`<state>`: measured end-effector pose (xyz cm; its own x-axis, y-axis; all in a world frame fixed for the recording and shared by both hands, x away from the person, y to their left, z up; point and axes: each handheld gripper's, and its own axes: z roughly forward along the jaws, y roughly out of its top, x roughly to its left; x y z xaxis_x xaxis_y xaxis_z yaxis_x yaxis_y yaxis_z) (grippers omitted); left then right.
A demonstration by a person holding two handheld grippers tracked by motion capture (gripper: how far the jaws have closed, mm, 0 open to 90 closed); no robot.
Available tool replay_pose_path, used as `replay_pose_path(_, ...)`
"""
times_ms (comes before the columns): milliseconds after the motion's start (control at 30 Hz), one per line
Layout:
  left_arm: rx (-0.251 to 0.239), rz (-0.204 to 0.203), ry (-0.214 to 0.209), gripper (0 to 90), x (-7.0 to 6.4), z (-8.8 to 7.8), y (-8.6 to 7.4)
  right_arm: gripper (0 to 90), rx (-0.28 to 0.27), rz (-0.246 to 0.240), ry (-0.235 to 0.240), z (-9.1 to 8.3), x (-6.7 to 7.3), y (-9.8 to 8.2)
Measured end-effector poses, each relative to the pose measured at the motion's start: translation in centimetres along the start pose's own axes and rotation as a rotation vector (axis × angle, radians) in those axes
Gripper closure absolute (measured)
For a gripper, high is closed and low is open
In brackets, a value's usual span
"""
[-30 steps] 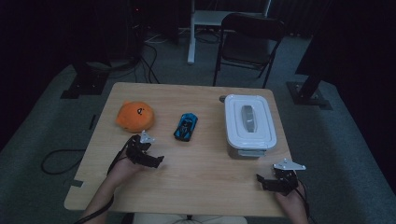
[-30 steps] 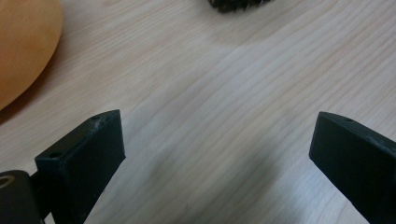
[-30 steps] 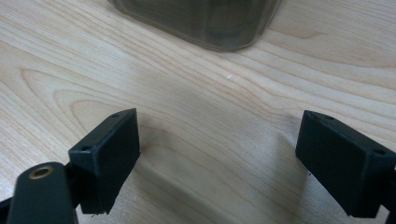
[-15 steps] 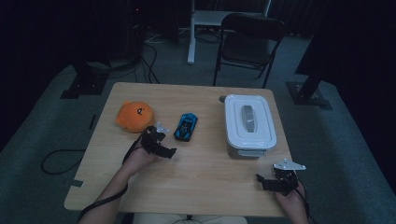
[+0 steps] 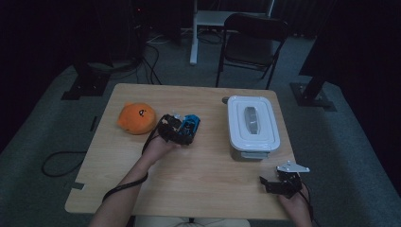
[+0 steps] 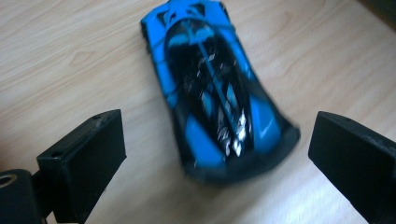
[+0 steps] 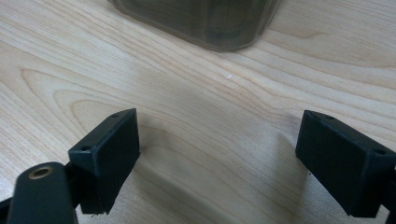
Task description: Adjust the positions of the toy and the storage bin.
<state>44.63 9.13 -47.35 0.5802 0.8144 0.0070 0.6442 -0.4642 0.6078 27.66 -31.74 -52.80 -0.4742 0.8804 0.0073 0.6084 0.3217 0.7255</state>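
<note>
A blue and black toy car (image 5: pixel 191 123) (image 6: pixel 216 88) lies on the wooden table (image 5: pixel 203 175), near its middle. My left gripper (image 5: pixel 183 133) (image 6: pixel 215 154) is open right at the car's near end, its jaws wide on either side of the car's tail without touching it. My right gripper (image 5: pixel 268 183) (image 7: pixel 219 158) rests open near the table's front right corner, with only bare wood between its jaws. A white lidded container (image 5: pixel 252 125) stands right of the car; its dark lower corner (image 7: pixel 205 23) shows ahead of the right gripper.
An orange plush toy (image 5: pixel 137 118) lies left of the car, close to my left hand. A black folding chair (image 5: pixel 253 42) and stand bases stand on the floor behind the table. A cable (image 5: pixel 61 163) trails off the table's left side.
My left gripper has moved forward and to the right, from the table's left part up to the blue car. The right gripper has stayed in place.
</note>
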Motion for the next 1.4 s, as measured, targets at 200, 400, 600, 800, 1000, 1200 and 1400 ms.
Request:
replay_pose_path(200,0.032,-0.007,0.028,4.8,-0.3,1.8,1.6,13.3,0.000,0.000,0.000,0.0,0.0,0.0)
replay_pose_path(400,0.055,-0.050,0.039,5.5,-0.2,3.1,2.6,13.2,0.000,0.000,0.000,0.0,0.0,0.0)
replay_pose_path(600,0.081,-0.053,0.070,6.4,-0.5,4.4,3.0,13.2,0.000,0.000,0.000,0.0,0.0,0.0)
replay_pose_path(800,0.078,-0.062,0.062,9.6,-0.7,4.7,3.0,13.2,0.000,0.000,0.000,0.0,0.0,0.0)
replay_pose_path(1000,0.070,-0.071,0.086,14.5,-0.7,4.7,2.9,13.2,0.000,0.000,0.000,0.0,0.0,0.0)
replay_pose_path(1200,0.097,-0.097,0.086,14.9,-0.8,5.6,2.3,13.3,0.000,0.001,0.000,0.0,0.0,0.0)
replay_pose_path(1400,0.092,-0.114,0.089,16.7,-0.8,5.6,2.3,13.4,-0.001,0.002,-0.001,0.0,0.0,0.0)
